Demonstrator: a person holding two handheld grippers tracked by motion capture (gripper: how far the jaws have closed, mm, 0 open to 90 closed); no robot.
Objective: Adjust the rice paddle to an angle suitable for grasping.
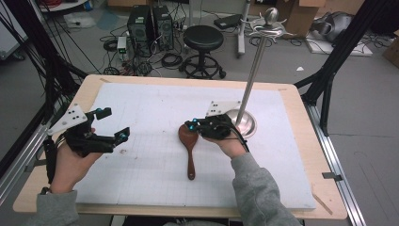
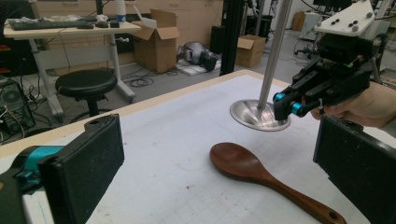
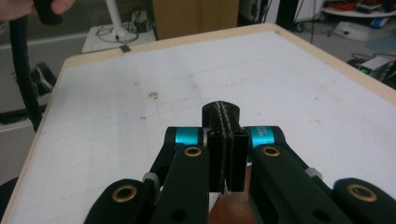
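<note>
High view: the wooden spoon (image 1: 188,143) lies mid-table (image 1: 291,155), its bowl just under the right gripper (image 1: 192,125); the left gripper (image 1: 114,125) hovers far left.

Left gripper view: jaws spread wide, nothing between them.

Right gripper view: jaws pressed together, gripping nothing, above the spoon bowl (image 3: 232,207).

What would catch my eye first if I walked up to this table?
Probably the brown wooden spoon lying on the white mat near the middle of the table, bowl away from the person. Just behind it to the right rises a tall shiny metal stand on a round base. The right gripper hovers with jaws shut just over the spoon's bowl, while the left gripper waits open at the mat's left edge.
</note>
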